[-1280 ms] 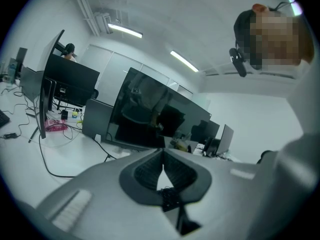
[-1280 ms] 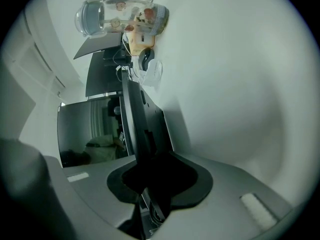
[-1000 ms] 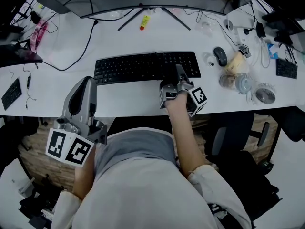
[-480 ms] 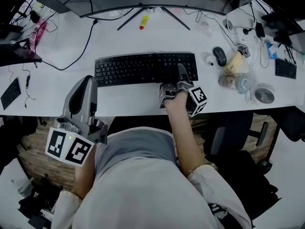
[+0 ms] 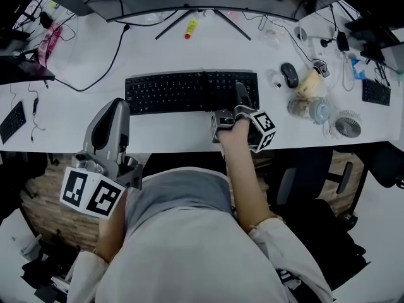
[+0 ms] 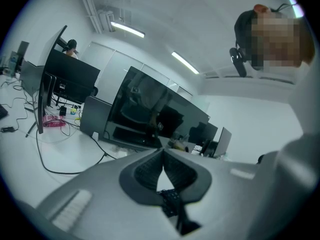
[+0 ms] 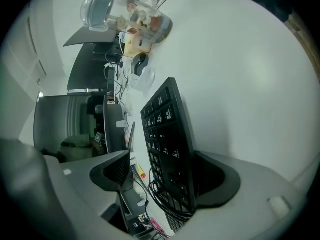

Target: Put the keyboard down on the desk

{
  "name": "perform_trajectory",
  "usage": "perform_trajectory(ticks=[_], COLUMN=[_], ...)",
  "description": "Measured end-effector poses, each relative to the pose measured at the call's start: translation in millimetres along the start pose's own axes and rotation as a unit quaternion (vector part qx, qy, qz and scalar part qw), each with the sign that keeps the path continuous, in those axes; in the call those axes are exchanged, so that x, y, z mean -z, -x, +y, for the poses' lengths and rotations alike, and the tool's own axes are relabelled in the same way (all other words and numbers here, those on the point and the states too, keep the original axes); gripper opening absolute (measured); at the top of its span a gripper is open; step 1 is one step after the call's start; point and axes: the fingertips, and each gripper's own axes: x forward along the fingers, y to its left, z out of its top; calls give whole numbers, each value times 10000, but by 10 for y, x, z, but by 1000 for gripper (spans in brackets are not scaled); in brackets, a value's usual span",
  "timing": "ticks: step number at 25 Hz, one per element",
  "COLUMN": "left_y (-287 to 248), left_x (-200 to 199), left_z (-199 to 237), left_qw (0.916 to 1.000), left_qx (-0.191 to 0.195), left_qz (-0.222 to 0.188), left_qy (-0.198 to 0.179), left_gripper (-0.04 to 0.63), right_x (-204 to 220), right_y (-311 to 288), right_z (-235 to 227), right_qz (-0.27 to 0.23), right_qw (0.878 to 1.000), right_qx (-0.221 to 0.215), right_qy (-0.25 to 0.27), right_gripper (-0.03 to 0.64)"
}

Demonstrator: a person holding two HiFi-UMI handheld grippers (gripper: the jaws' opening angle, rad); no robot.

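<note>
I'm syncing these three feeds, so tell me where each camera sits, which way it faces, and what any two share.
Head view: worn by the person, facing steeply down at the desk; shows torso, arms, left gripper, right gripper.
Left gripper view: rides the left gripper, facing across the desk toward a monitor; shows its shut, empty jaws, the person's head.
Right gripper view: rides the right gripper, facing along the keyboard; its jaws, just opening, stand apart around it.
Shared: keyboard and mouse, in head and right gripper views.

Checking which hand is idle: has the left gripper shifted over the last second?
No. The left gripper lies over the same stretch of the desk by its front edge, its tip beside the keyboard's left end as before.
</note>
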Motion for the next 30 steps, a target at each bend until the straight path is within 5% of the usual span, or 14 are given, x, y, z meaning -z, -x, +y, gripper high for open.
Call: perform_trajectory(ticks=[6,21,26,30], left_y=[10,41,47,63], left_x=[-5,16,54,76], left_z=[-20,-72,-122,-179], left_qw=[10000,9998,9995,9992], left_qx=[40,134,234,325], left_qz=[-30,-95,-105,-103], left_qy=[32,129,176,203], left_gripper=[0,0,0,0], right_x=[57,94,198,295], right_y=[95,402,535,624], right_z=[-76,-96,55,183], right_qz=[87,355,634,890], right_qw=[9992,9992,9971,9910], right_qx=[363,181,-230,-495], right_qy=[129,-11,360,865], right_gripper=[411,386,228,182])
